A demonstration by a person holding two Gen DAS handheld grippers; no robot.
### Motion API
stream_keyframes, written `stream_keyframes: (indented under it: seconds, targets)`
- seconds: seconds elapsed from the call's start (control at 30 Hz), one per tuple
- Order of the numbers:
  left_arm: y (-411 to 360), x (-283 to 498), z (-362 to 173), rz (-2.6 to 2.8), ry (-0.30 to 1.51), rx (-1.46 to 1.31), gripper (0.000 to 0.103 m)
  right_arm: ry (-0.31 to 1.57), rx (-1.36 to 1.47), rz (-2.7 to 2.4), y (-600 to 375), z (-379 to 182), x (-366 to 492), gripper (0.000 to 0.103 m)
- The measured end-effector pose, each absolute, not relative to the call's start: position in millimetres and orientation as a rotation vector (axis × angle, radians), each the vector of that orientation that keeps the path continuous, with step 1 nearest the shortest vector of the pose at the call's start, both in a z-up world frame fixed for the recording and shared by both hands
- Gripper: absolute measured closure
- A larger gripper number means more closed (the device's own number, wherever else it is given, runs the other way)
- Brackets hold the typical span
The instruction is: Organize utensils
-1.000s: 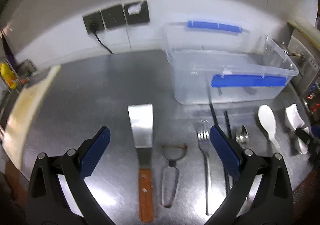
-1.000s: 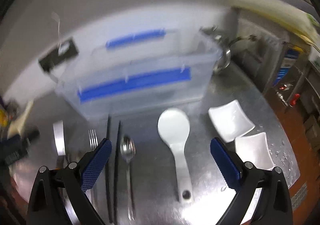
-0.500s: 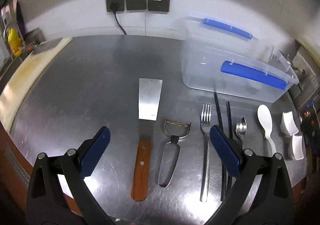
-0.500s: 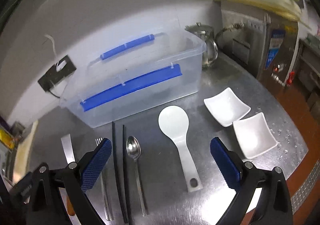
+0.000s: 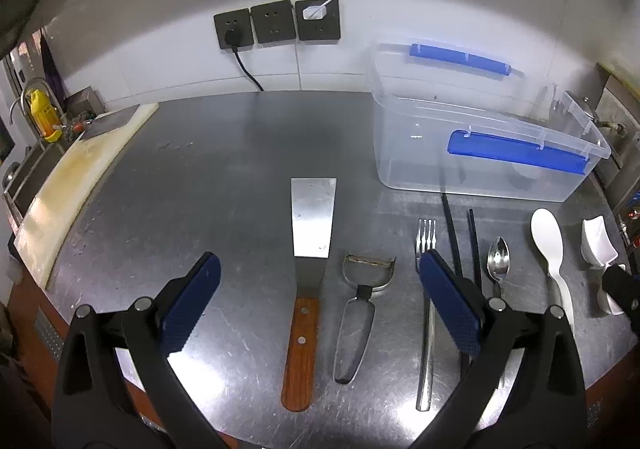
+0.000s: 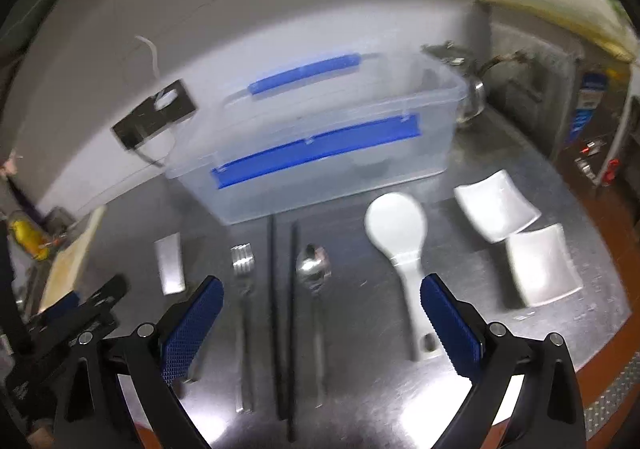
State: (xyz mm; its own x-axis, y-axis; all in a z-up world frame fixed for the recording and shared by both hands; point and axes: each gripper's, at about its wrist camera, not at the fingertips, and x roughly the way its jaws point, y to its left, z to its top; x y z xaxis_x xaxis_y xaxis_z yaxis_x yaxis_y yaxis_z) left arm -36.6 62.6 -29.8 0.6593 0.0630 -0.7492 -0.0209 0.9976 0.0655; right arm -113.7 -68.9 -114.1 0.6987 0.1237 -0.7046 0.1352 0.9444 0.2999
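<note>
We stand over the steel bench (image 5: 200,177), with the clear storage box (image 5: 472,169) toward its back right corner, lid off and seemingly bare inside. Compared with a second ago, the left view has pulled back and steadied, so the whole row of utensils along the front edge is now in sight, while the right view is blurred again, which suggests that hand is on the move.

The cutting board (image 5: 68,185) lies along the left edge. Next comes the spatula (image 5: 310,249), wooden handle toward the front edge, then the rice paddle (image 6: 400,241) right of centre, the chopsticks (image 6: 282,289) running front to back, the fork (image 5: 426,313), the peeler (image 5: 360,301), and the spoon (image 6: 314,277). Two white dishes (image 6: 516,233) sit near the right edge.

Our left gripper (image 5: 320,301) hovers above the spatula and peeler, jaws wide apart and holding nothing. Our right gripper (image 6: 320,323) hangs over the chopsticks and spoon, jaws equally spread and empty.

Nothing has gone into the box yet, so we judge the task barely begun. The shift reads as lining up for a first pick, each hand framing its own candidates.
</note>
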Motion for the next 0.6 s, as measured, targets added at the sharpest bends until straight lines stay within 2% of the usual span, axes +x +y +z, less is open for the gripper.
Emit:
stream_keyframes:
  seconds: [0.17, 0.4, 0.6]
  targets:
    - [63.9, -35.0, -28.0, 0.019, 0.840, 0.037, 0.007, 0.819, 0.387, 0.065, -64.5, -112.1, -116.7, 0.005]
    - [64.0, -31.1, -29.8, 0.004, 0.852, 0.045, 0.007, 0.868, 0.215, -0.211, -57.1, -108.2, -106.0, 0.005]
    - [65.8, -28.7, -31.4, -0.007, 0.856, 0.052, 0.007, 0.897, 0.201, -0.207, -53.8, -111.6, -101.4, 0.005]
